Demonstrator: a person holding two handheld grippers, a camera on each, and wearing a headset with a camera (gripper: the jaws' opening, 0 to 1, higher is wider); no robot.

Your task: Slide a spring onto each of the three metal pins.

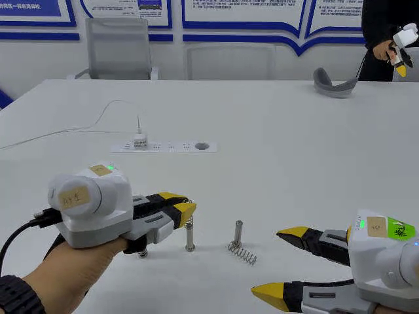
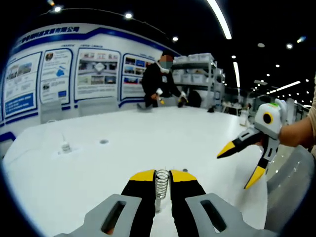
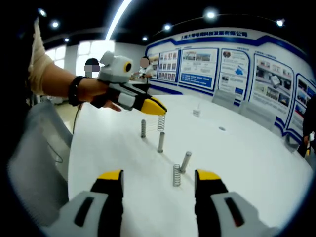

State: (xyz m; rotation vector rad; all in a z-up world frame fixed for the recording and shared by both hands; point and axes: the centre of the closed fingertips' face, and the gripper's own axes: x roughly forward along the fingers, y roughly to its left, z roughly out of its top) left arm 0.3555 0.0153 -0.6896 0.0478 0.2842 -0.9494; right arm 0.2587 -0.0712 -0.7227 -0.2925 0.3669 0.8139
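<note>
My left gripper (image 1: pixel 186 209) (image 2: pixel 162 174) is shut on a small coil spring (image 2: pixel 162 184) (image 3: pixel 161 123), holding it upright over the top of the middle metal pin (image 1: pixel 190 236) (image 3: pixel 161 142). Behind the left gripper stands another pin (image 3: pixel 143 128) that wears a spring, mostly hidden in the head view (image 1: pixel 143 252). The third pin (image 1: pixel 238 231) (image 3: pixel 185 161) is bare, and a loose spring (image 1: pixel 244 253) (image 3: pixel 176 175) lies on the white table at its foot. My right gripper (image 1: pixel 278 261) (image 3: pixel 158 175) hangs open to the right of that pin, with nothing between its jaws.
A white power strip with a plugged charger (image 1: pixel 141 142) and its cable lies mid-table. A grey curved headband (image 1: pixel 332 84) rests at the far right edge. Two chairs (image 1: pixel 119 47) stand behind the table. A person (image 1: pixel 386 39) holding another gripper stands at the back right.
</note>
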